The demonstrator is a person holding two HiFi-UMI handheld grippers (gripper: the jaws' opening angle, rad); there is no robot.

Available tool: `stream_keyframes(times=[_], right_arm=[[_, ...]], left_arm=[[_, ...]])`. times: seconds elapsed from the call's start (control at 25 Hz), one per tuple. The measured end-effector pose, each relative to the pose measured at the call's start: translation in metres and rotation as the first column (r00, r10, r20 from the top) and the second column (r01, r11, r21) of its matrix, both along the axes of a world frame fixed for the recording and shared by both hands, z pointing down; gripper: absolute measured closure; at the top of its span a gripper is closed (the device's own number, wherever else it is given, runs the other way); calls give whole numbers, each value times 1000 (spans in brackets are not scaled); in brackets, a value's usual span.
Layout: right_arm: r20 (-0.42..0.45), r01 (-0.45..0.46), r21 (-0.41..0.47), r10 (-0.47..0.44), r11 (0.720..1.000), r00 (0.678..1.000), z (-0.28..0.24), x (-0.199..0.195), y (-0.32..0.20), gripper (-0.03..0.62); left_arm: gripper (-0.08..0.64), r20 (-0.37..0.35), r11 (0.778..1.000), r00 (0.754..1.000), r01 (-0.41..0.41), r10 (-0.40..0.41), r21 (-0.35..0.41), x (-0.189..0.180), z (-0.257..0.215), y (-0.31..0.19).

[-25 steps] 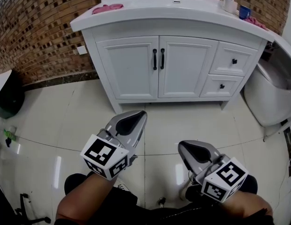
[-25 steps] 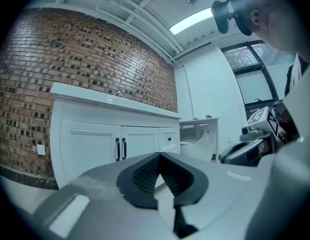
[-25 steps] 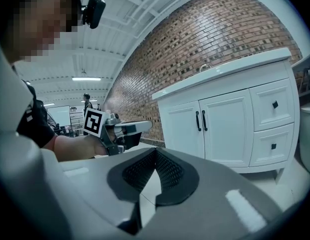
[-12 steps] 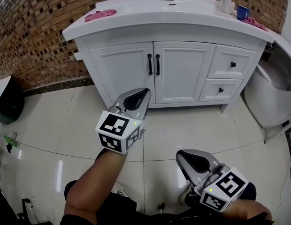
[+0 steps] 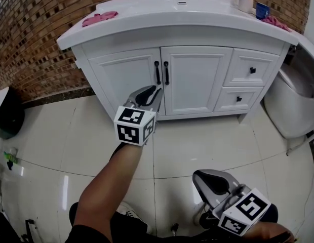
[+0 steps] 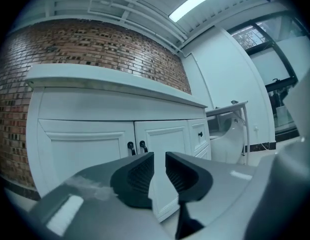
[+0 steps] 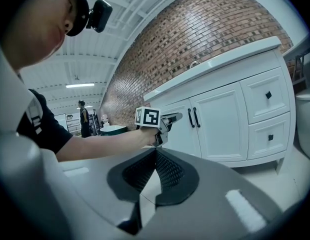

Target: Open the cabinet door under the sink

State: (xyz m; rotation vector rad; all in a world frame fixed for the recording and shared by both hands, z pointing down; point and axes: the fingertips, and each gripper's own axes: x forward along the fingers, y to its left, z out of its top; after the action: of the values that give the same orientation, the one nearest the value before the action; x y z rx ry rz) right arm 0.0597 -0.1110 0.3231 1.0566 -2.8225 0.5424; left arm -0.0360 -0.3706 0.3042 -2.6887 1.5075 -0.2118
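Observation:
The white vanity cabinet [image 5: 197, 80] under the sink has two doors, both closed, with black handles [image 5: 157, 72] side by side at the middle seam. My left gripper [image 5: 153, 91] is held out level just in front of and below those handles, not touching them. Its jaws have just been opening and stand a narrow gap apart with nothing between them. In the left gripper view the left gripper [image 6: 160, 159] points at the right door, with the handles [image 6: 136, 147] just up-left of the jaws. My right gripper [image 5: 197, 176] hangs back low over the floor, shut and empty.
Two drawers [image 5: 250, 70] with black knobs sit right of the doors. A white toilet [image 5: 293, 105] stands at the far right. A pink cloth [image 5: 99, 18], a bottle and a blue cup [image 5: 262, 11] rest on the countertop. A dark bin [image 5: 7, 110] is at the left by the brick wall.
My left gripper has reached forward from near my body to the cabinet doors, and its jaws have parted from shut. The right gripper has stayed low and near me.

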Motion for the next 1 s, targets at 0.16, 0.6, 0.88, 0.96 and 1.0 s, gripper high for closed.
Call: stream_keyframes(times=[0.16, 0.6, 0.88, 0.96, 1.0], right_arm=[[3, -6, 7, 6, 1000, 1000, -2, 3, -5, 584], [-14, -54, 6, 54, 999, 998, 3, 22, -34, 584], [-13, -57, -12, 57, 998, 998, 7, 26, -42, 584], [-12, -58, -11, 57, 998, 998, 6, 26, -43, 584], [-11, -58, -11, 58, 998, 998, 6, 26, -43, 584]], left_arm=[[456, 4, 999, 1000, 27, -27, -30, -5, 14, -36], [414, -30, 993, 996, 84, -86, -80, -12, 33, -105], [429, -33, 992, 995, 93, -96, -80, -8, 33, -125], [467, -30, 992, 995, 97, -99, -76, -9, 30, -128], [486, -27, 993, 995, 97, -100, -73, -9, 29, -130]])
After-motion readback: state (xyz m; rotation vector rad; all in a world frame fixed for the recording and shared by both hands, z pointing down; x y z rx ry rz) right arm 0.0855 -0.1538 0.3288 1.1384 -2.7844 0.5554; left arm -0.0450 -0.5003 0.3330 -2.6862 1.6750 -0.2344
